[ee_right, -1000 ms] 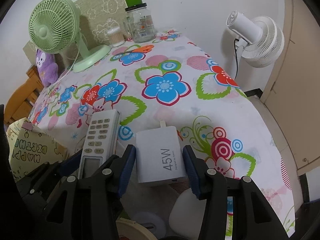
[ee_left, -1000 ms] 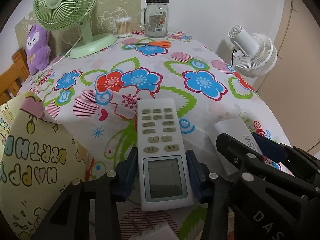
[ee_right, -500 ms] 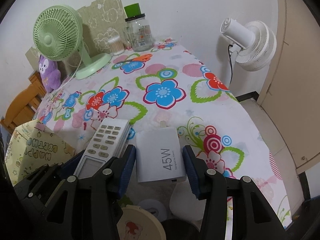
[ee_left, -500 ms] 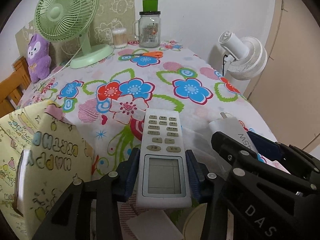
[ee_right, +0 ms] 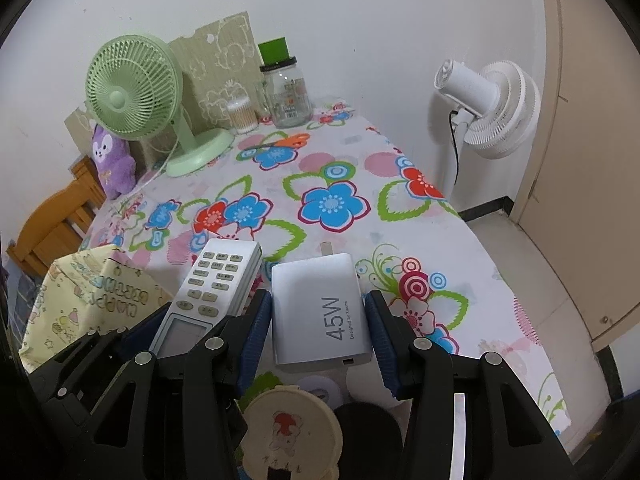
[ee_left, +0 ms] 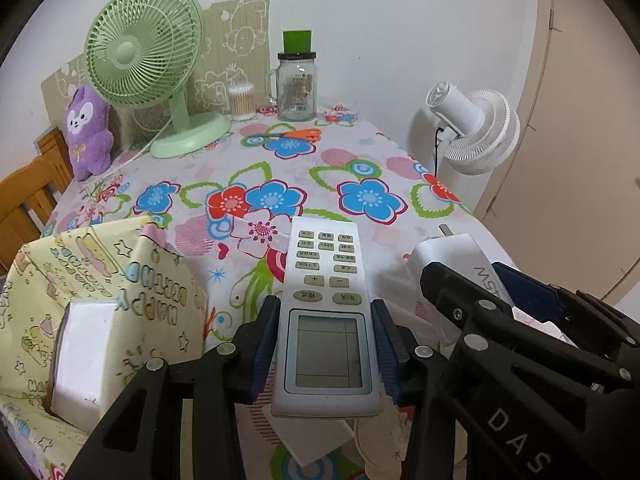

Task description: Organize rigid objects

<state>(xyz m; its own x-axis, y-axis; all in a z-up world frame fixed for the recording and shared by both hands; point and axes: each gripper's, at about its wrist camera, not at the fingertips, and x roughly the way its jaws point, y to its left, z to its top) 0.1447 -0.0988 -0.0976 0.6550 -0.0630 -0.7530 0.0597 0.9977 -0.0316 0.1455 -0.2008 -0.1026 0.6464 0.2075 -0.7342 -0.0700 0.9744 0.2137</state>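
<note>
My left gripper (ee_left: 325, 344) is shut on a white remote control (ee_left: 326, 320), held above the flowered table with its screen end between the blue pads. My right gripper (ee_right: 317, 334) is shut on a white 45W charger (ee_right: 318, 312), prongs pointing away. The two grippers hang side by side: the charger (ee_left: 460, 258) shows at the right of the left wrist view, the remote (ee_right: 216, 284) at the left of the right wrist view. A yellow "Happy Birthday" bag (ee_left: 104, 300) with a white box (ee_left: 78, 360) inside stands at the left.
At the back of the table (ee_left: 360, 152) stand a green desk fan (ee_left: 148, 60), a glass jar with a green lid (ee_left: 297, 84), a cotton swab tub (ee_left: 241, 101), orange scissors (ee_left: 300, 134) and a purple plush (ee_left: 86, 128). A white floor fan (ee_right: 492, 108) stands beyond the right edge. A round beige lid (ee_right: 292, 428) lies below.
Both grippers have risen and pulled back from the table, carrying the remote and the charger. More of the yellow bag, its white box and the objects below have come into view.
</note>
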